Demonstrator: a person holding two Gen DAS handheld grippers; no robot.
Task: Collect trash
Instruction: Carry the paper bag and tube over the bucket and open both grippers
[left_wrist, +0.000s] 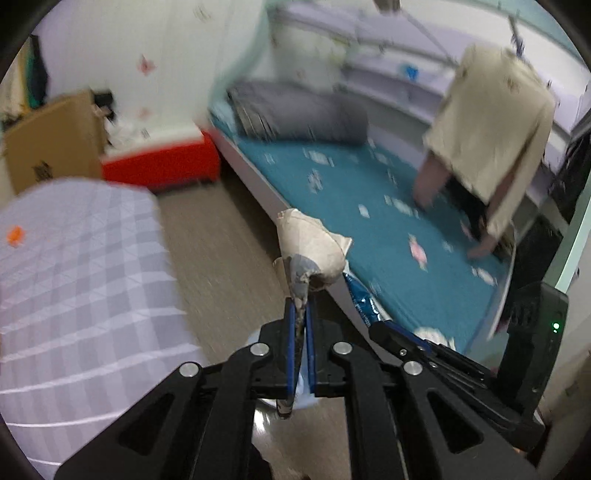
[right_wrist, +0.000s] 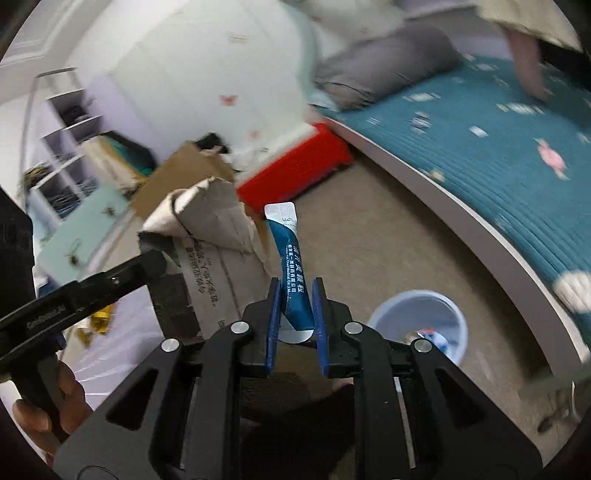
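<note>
My left gripper (left_wrist: 301, 306) is shut on a torn, crumpled piece of brown cardboard (left_wrist: 310, 251) that sticks up past its fingertips. The right wrist view shows the same cardboard (right_wrist: 214, 229) at the left, held by the left gripper (right_wrist: 155, 258). My right gripper (right_wrist: 295, 291) is shut on a blue sachet (right_wrist: 291, 273) with white print and a silver end. That sachet (left_wrist: 360, 299) also shows just right of the cardboard. A pale blue bin (right_wrist: 388, 314) with some trash inside stands on the floor, below and to the right of the right gripper.
A bed with a teal sheet (left_wrist: 351, 192) and a grey pillow (left_wrist: 295, 114) fills the right. A person in a beige top (left_wrist: 491, 140) leans on it. A red box (left_wrist: 162, 166), a cardboard box (left_wrist: 51, 147) and a plaid cover (left_wrist: 74, 277) lie to the left. Shelves (right_wrist: 62, 140) stand against the wall.
</note>
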